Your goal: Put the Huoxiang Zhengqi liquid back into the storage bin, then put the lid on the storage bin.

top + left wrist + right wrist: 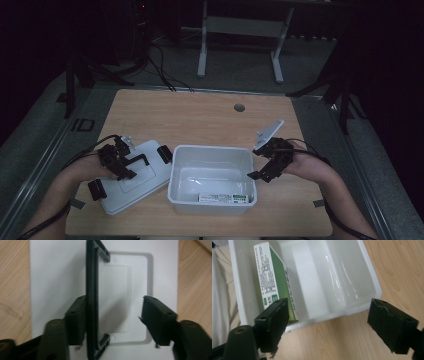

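A white storage bin [177, 172] stands open at the table's front middle. A green and white carton [225, 198] leans against its near wall. The bin's white lid [145, 187] lies flat to the left, with a black handle [138, 160] and black clips. My left gripper [127, 169] is open over the lid [50, 277]. In the left gripper view [115, 306] one jaw rests against the raised handle [92, 290] and the other stands apart. My right gripper [257, 164] is open beside the bin's right wall. The right gripper view [329, 313] looks at the bin [372, 282] and the carton [273, 277].
The wooden table [200, 117] has a round cable hole [239, 107] near its far edge. Behind the table stand a white frame [202, 47] and dark tripod legs [75, 80]. Cables trail from both grippers along the forearms.
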